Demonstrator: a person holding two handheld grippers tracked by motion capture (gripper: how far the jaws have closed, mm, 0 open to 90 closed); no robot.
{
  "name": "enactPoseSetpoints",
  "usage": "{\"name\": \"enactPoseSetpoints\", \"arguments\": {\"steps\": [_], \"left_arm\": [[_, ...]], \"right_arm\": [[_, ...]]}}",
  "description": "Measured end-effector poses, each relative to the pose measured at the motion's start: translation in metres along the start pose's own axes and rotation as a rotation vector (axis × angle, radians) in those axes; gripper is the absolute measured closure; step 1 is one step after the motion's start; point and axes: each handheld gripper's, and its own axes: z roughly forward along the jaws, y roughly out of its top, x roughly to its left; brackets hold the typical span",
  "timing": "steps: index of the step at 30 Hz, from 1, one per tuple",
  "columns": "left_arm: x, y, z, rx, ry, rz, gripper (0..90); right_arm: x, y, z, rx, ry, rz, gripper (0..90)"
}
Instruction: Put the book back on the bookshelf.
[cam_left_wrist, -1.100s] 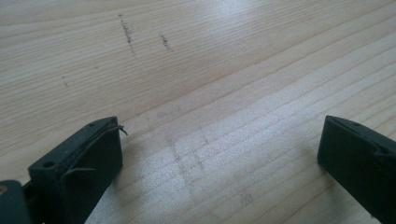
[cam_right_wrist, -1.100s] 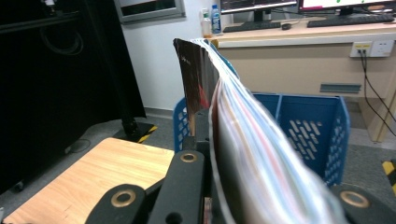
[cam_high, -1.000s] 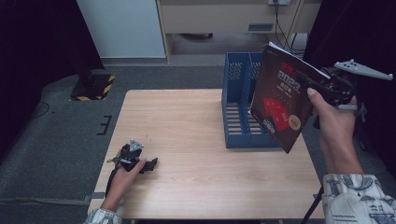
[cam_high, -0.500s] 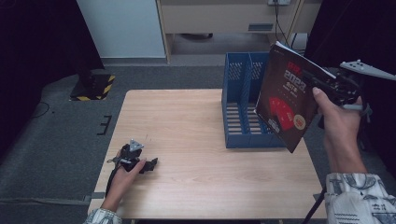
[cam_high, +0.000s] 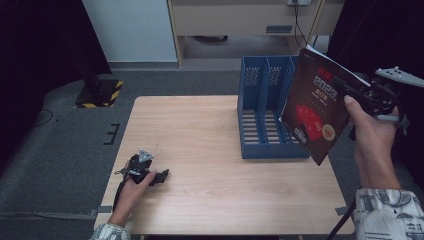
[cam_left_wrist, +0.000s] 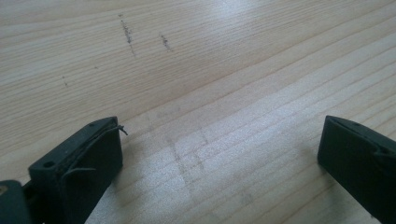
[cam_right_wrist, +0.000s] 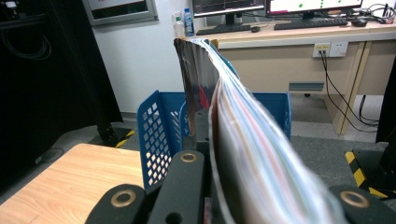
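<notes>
The right gripper (cam_high: 350, 92) is clamped tight on a dark magazine (cam_high: 315, 110) with red on its cover. It holds the magazine up in the air, at about 3 o'clock from the middle of the table (cam_high: 200, 150). The magazine hangs just in front of the blue file rack (cam_high: 265, 115), near the rack's right side.

The picking up looks done. What is left, I think, is to slide the magazine down into one of the rack's slots and let go. It is not in a slot yet.

The magazine stands almost upright. Its long side runs from a top corner near 12 o'clock down to a bottom corner near 6 o'clock, and it leans a little. Its cover faces the person. In the right gripper view the pages (cam_right_wrist: 243, 140) bend and fan out above the jaws.

The left gripper (cam_high: 150, 175) rests on the table at about 8 o'clock. Its jaws stand wide apart with nothing between them, just bare wood (cam_left_wrist: 210, 93).
</notes>
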Motion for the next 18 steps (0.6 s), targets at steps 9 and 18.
{"name": "enactPoseSetpoints", "arguments": {"steps": [9, 18], "left_arm": [[0.000, 0.000, 0.000, 0.000, 0.000, 0.000, 0.0], [0.000, 0.000, 0.000, 0.001, 0.000, -0.001, 0.0]], "right_arm": [[-0.005, -0.001, -0.004, -0.003, -0.022, 0.003, 87.1], [-0.005, -0.001, 0.007, 0.024, -0.050, -0.014, 87.1]]}}
